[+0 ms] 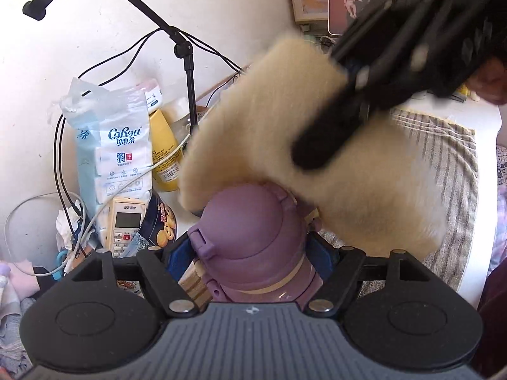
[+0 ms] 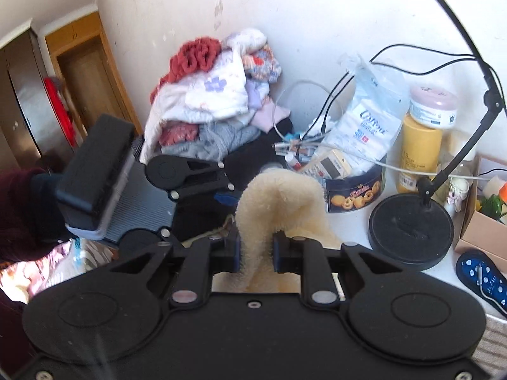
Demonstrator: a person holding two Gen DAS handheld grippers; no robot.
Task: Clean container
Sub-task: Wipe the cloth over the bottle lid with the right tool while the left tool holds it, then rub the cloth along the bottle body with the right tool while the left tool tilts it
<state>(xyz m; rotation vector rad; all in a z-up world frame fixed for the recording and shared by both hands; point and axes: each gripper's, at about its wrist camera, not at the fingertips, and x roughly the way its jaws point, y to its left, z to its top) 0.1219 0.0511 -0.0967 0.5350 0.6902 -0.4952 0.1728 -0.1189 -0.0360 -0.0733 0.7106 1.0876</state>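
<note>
A white worktop [image 1: 481, 120], partly covered by a striped towel [image 1: 456, 171], sits against a cluttered wall. The largest task item is a cream fleece cloth [image 1: 253, 114], soft, light and floppy; it drapes and folds wherever it is gripped, so a bunched pinch near one edge looks the safest hold. The right gripper [image 2: 256, 251] has its jaws pressed together on a gathered fold of that cloth, which arches up and over in front of its camera. Below the cloth is the container, a purple lidded bottle [image 1: 253, 221] with a domed cap, likely hard, smooth plastic and fairly light, probably slippery if wet; the straight body under the cap seems the best place to clamp. The left gripper [image 1: 253, 259] has its jaws spread around the bottle at the collar, with blue pads [image 1: 179, 258] at either side; whether they press on it cannot be told. The bottle's lower body is hidden behind the gripper, its contents cannot be seen, and the cloth is motion-blurred where it meets the cap, so contact there is uncertain.
</note>
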